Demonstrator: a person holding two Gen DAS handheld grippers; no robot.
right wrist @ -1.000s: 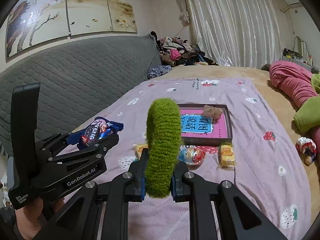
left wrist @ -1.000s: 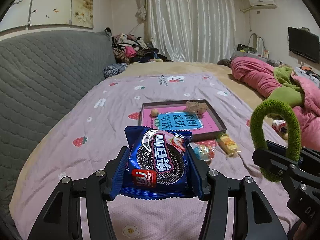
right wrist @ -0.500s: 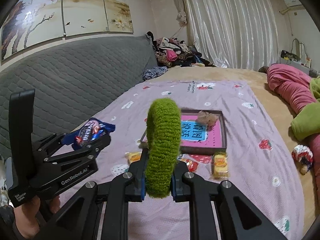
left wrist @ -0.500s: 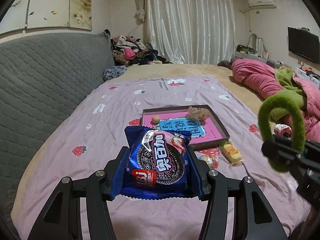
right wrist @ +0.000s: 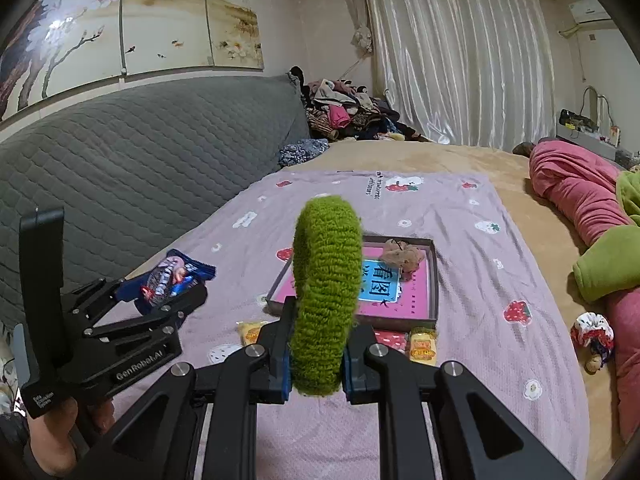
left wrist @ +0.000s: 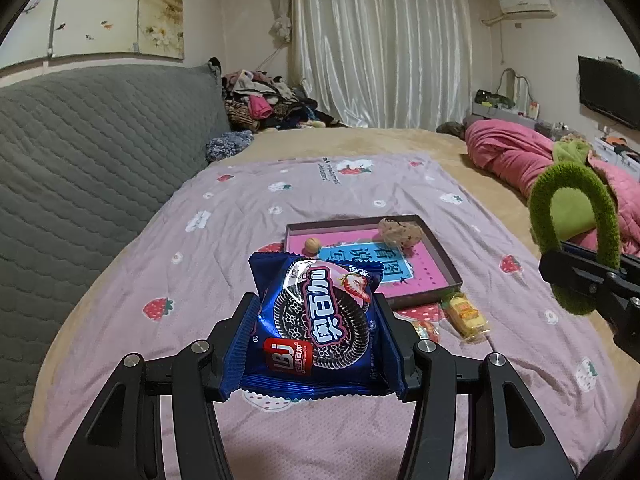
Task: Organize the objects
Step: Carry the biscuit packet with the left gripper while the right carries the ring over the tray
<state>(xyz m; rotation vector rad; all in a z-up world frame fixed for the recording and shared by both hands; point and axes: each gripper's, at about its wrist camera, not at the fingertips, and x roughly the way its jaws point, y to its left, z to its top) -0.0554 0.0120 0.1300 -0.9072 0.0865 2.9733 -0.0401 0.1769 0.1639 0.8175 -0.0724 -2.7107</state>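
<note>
My left gripper [left wrist: 318, 344] is shut on a blue cookie packet [left wrist: 316, 320], held above the purple blanket; the packet also shows in the right wrist view [right wrist: 170, 278]. My right gripper [right wrist: 316, 360] is shut on a fuzzy green ring [right wrist: 324, 292], which shows at the right of the left wrist view [left wrist: 576, 236]. A shallow pink box [left wrist: 432, 276] lies ahead with a brown plush [left wrist: 400, 232] and a small ball [left wrist: 312, 245] in it. Yellow snack packs [left wrist: 466, 314] [right wrist: 422, 346] lie at its near edge.
The purple strawberry blanket [left wrist: 224, 280] covers the bed. A grey quilted headboard [left wrist: 80, 168] runs along the left. Pink and green bedding [right wrist: 592, 216] lies at the right, with a small cloth doll [right wrist: 592, 334] beside it. Clothes [right wrist: 348, 112] are piled at the back.
Both grippers have pulled back and risen, so the pink box and snacks look farther away. The right gripper with the green ring sits further right in the left view. Both grips are unchanged.
</note>
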